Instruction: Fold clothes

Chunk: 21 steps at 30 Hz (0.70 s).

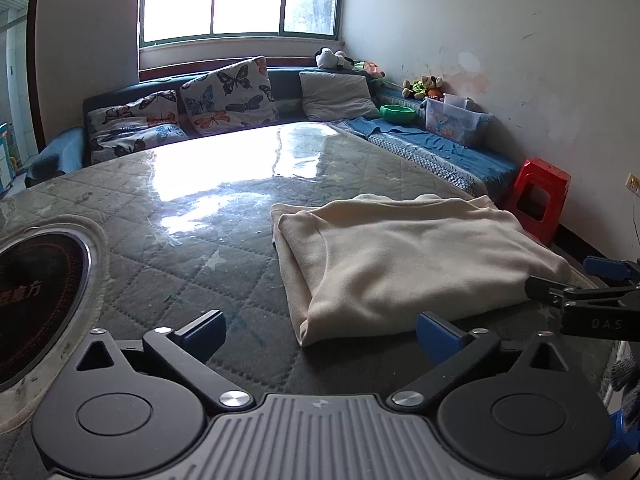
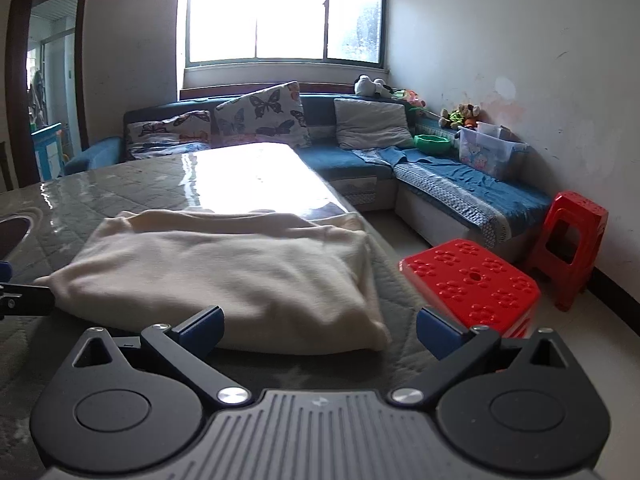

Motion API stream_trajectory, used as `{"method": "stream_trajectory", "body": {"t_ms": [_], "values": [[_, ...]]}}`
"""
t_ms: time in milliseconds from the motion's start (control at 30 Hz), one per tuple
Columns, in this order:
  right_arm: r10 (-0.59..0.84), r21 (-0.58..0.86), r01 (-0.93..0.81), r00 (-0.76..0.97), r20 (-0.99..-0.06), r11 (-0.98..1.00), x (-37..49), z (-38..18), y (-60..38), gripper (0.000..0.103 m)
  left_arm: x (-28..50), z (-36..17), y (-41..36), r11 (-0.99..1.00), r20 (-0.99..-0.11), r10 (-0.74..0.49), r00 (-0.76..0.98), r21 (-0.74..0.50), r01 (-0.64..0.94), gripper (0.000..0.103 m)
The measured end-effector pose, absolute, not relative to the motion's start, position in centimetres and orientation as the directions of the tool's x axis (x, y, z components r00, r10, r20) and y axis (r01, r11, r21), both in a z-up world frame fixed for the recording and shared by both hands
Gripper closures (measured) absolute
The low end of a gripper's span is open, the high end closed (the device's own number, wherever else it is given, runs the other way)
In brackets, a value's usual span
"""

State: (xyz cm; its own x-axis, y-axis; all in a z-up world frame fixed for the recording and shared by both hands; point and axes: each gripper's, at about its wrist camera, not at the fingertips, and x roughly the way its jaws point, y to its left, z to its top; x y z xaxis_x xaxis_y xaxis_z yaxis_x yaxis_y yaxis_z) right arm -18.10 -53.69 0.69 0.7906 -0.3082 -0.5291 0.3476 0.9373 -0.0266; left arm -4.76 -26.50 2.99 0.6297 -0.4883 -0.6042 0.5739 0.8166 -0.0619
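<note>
A cream garment (image 1: 404, 256) lies folded into a thick rectangle on the quilted table (image 1: 192, 264). It also shows in the right wrist view (image 2: 224, 268). My left gripper (image 1: 320, 334) is open and empty, just in front of the garment's near left corner. My right gripper (image 2: 320, 332) is open and empty, just in front of the garment's near right corner. The right gripper's fingers (image 1: 552, 290) show at the right edge of the left wrist view, by the garment's right side. The left gripper's finger (image 2: 24, 300) shows at the left edge of the right wrist view.
A round black cooktop (image 1: 36, 292) is set into the table at the left. Two red plastic stools (image 2: 472, 284) (image 2: 572, 240) stand right of the table. A blue corner sofa (image 2: 460, 184) with cushions, a green bowl and a clear box runs behind.
</note>
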Motion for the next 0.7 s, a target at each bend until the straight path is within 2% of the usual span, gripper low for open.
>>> {"method": "stream_trajectory", "body": {"t_ms": [700], "values": [[-0.286,0.010,0.349,0.786,-0.548,0.937,-19.5,0.6,-48.8,0.000,-7.9,2.9,-22.8,0.855,-0.599,-0.455,0.659,-0.085,0.512,0.000]]}}
